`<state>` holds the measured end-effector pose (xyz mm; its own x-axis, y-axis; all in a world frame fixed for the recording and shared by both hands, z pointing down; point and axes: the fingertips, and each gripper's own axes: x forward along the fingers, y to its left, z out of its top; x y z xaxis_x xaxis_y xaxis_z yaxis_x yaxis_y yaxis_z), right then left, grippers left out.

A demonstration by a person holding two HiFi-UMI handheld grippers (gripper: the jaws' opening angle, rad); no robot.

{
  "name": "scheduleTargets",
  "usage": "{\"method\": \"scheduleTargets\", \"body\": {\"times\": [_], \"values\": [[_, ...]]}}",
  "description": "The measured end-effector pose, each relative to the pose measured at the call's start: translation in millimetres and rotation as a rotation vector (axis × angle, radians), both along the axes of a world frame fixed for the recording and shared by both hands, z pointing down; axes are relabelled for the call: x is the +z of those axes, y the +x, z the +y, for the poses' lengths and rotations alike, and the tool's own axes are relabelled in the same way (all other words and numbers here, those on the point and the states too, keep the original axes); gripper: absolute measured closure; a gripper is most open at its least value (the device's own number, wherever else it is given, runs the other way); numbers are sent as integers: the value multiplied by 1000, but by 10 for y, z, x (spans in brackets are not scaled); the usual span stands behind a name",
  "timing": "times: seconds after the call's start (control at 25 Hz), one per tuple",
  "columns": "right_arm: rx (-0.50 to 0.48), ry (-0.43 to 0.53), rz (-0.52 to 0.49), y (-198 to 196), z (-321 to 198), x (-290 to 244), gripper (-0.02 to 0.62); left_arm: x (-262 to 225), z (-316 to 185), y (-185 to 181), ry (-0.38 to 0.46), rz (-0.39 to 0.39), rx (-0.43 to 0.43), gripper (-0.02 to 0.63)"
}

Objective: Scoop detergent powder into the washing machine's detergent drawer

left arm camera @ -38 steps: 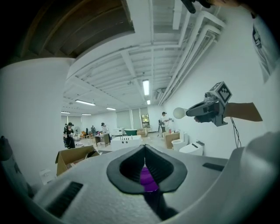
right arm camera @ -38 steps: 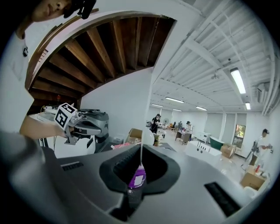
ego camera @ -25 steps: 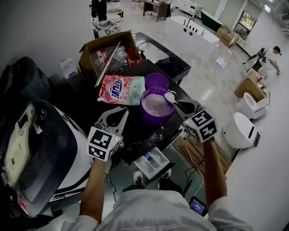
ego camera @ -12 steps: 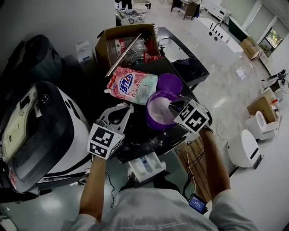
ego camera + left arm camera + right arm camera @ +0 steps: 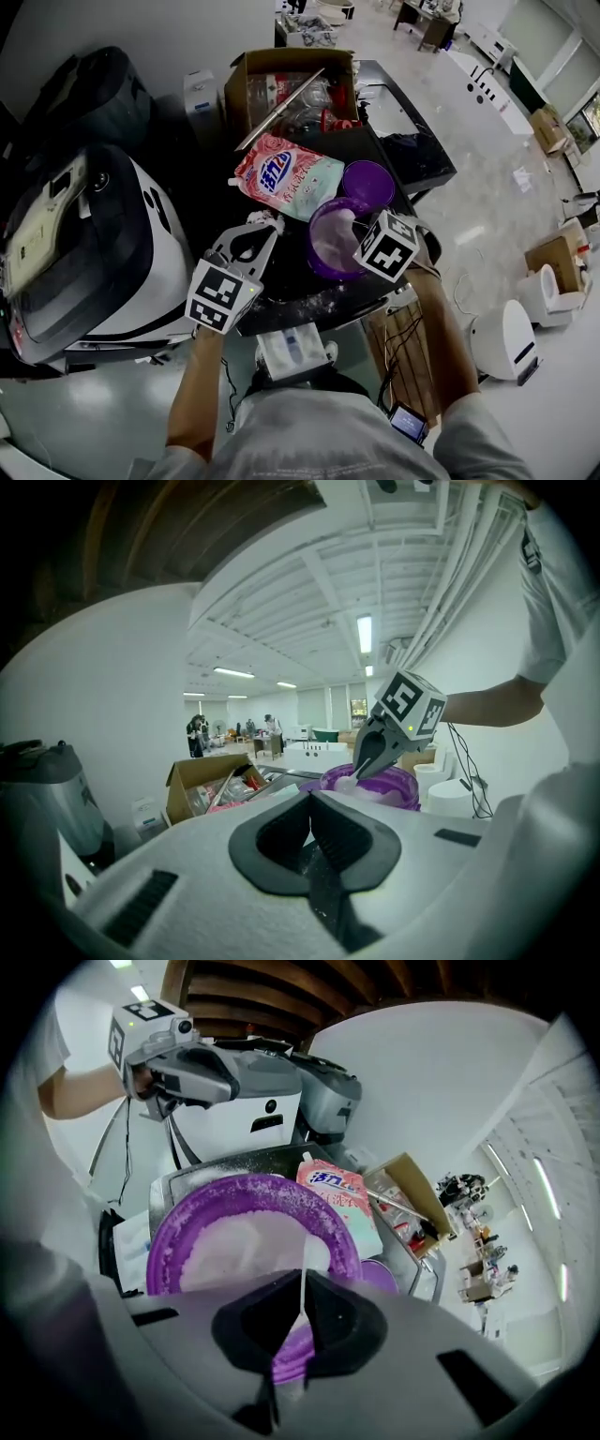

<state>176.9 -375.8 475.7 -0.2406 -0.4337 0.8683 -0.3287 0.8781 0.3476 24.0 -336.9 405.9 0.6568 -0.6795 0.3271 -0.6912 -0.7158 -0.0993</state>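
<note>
A purple bowl [image 5: 326, 246] holding white detergent powder [image 5: 234, 1246] stands on the dark worktop. My right gripper [image 5: 354, 234] hangs over the bowl's right rim, shut on the thin white handle of a spoon [image 5: 304, 1269] whose scoop end lies in the powder. To the left of the bowl my left gripper [image 5: 265, 225] is shut, with nothing between its pads [image 5: 330, 832]. In the left gripper view, the right gripper [image 5: 356, 771] points down into the bowl [image 5: 403, 785]. The pulled-out detergent drawer [image 5: 292, 349] sits below the worktop's front edge.
A pink-and-white detergent bag [image 5: 286, 175] and a purple lid [image 5: 367, 180] lie behind the bowl. An open cardboard box [image 5: 291, 89] is at the back. The washing machine [image 5: 84, 253] stands to the left. Spilled powder dusts the worktop's front edge [image 5: 319, 302].
My right gripper has moved left from beside the bowl to over its rim, and the spoon has gone down into the powder. The left gripper has hardly moved.
</note>
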Motion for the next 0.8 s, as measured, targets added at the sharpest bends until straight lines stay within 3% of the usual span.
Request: {"method": "scheduleTargets", "body": {"times": [0.2,0.8], "values": [[-50,20,125,-6,-52,115,583,7,-40,-28,-3,4,-18,596],[-98,-47,182,-142,44,281,583,56,-91,-296,-3,16,-33,597]]}}
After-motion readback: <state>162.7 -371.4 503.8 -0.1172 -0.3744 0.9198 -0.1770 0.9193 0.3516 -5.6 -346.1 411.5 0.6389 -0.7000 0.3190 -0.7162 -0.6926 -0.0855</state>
